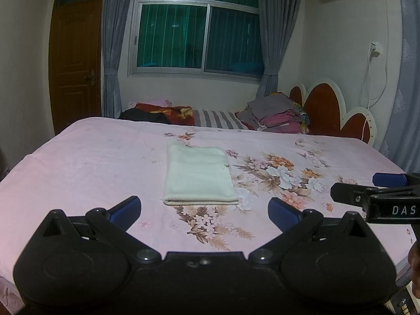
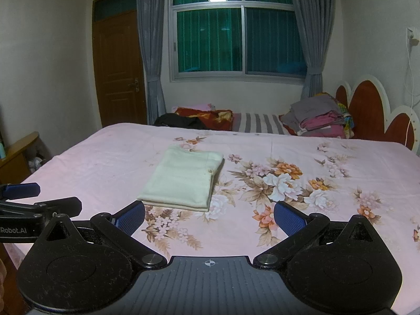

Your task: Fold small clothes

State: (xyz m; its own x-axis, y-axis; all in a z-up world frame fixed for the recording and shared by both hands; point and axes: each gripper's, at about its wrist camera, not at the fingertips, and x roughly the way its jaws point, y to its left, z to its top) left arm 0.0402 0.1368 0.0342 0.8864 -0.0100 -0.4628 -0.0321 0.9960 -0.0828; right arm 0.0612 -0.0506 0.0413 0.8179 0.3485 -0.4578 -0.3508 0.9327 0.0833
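A cream-white garment [image 1: 199, 176] lies folded into a neat rectangle on the pink floral bedsheet [image 1: 92, 162]; it also shows in the right wrist view [image 2: 183, 179]. My left gripper [image 1: 204, 210] is open and empty, held above the sheet just short of the garment's near edge. My right gripper [image 2: 210, 216] is open and empty, near the garment's near right corner. The right gripper's fingers [image 1: 346, 193] show at the right edge of the left wrist view. The left gripper's fingers [image 2: 60, 206] show at the left edge of the right wrist view.
A pile of folded clothes [image 1: 275, 115] and dark bedding [image 1: 147, 115] lie at the far side of the bed. A red headboard [image 1: 325, 110] stands at the right. A window [image 1: 197, 26], curtains and a brown door [image 1: 76, 63] are behind. A wooden nightstand [image 2: 18, 155] stands left.
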